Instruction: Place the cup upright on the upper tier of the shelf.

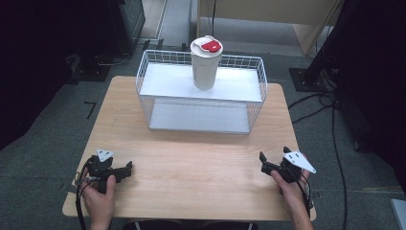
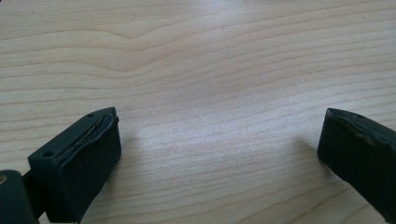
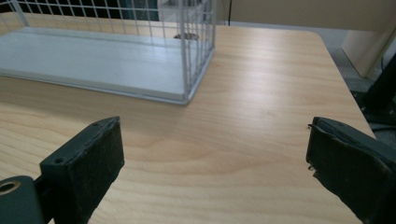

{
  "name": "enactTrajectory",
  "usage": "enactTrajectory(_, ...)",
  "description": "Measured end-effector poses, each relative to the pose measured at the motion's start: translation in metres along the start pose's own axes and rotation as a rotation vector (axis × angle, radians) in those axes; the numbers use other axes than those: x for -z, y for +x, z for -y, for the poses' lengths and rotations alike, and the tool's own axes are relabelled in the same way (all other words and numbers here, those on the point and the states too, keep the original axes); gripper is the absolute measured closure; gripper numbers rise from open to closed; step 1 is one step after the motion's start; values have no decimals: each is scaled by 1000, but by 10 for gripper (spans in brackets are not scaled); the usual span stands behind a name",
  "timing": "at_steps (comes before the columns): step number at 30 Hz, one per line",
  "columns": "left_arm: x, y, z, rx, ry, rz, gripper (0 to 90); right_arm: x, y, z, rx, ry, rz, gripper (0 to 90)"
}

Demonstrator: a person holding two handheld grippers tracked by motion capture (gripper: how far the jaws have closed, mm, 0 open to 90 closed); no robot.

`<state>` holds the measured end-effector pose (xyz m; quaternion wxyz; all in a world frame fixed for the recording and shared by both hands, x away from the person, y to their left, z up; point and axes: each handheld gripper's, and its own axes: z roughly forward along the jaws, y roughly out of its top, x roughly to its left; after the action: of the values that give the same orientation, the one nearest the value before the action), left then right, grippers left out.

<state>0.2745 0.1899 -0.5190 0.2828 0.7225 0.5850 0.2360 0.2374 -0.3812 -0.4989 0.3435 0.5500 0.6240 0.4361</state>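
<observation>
White cup on wire rack, far from both grippers: left gripper & right gripper wide open, empty, on wood table.

Wire rack set at the desk's far middle, cup stood on its upper shelf, left claw held near-left, right claw near-right.

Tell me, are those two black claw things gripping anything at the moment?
No, nothing is held. The left gripper and the right gripper both have their jaws spread wide over the bare wooden table. The cup stands untouched on the wire rack.
</observation>
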Motion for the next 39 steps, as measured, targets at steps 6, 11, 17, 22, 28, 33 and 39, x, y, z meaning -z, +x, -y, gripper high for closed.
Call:
enactTrajectory(6, 0, 0, 0, 0, 0, 0, 0, 9, -12, 13, -4, 33, 28, 42)
enactTrajectory(11, 0, 0, 0, 0, 0, 0, 0, 16, -20, 21, -7, 48, 50, 42)
enactTrajectory(17, 0, 0, 0, 0, 0, 0, 0, 23, -29, 30, 17, 99, 99, 43)
enactTrajectory(22, 0, 0, 0, 0, 0, 0, 0, 27, -35, 32, 17, 141, 110, 43)
enactTrajectory(28, 0, 0, 0, 0, 0, 0, 0, 30, -41, 36, 60, 270, 96, 43)
enactTrajectory(33, 0, 0, 0, -2, 2, 0, 0, 33, -41, 40, 73, 342, 92, 42)
enactTrajectory(39, 0, 0, 0, 0, 0, 0, 0, 40, -50, 43, 16, 365, 72, 41)
